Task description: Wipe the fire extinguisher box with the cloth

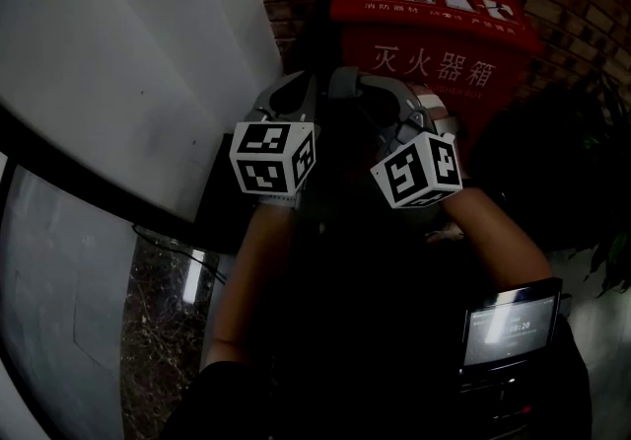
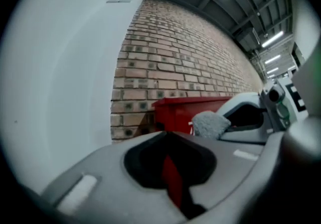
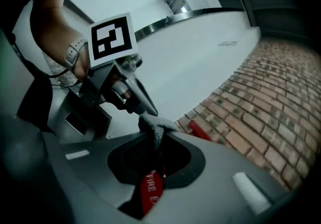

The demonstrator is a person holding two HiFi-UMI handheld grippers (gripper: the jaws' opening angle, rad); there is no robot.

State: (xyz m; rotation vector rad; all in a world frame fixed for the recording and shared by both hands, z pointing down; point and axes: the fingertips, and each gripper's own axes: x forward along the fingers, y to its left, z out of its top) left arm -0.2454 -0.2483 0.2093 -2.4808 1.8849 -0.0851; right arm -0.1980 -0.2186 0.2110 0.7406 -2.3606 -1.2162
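The grey cloth [image 3: 152,125] is pinched between the jaws of the right gripper [image 3: 160,137] and is held up near the red fire extinguisher box [image 1: 434,29], which is set against the brick wall [image 2: 170,62]. The left gripper [image 2: 166,135] is held alongside, jaws pressed together on nothing.

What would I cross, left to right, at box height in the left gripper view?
white wall → brick wall → red fire extinguisher box → grey cloth → right tongs clamped on it
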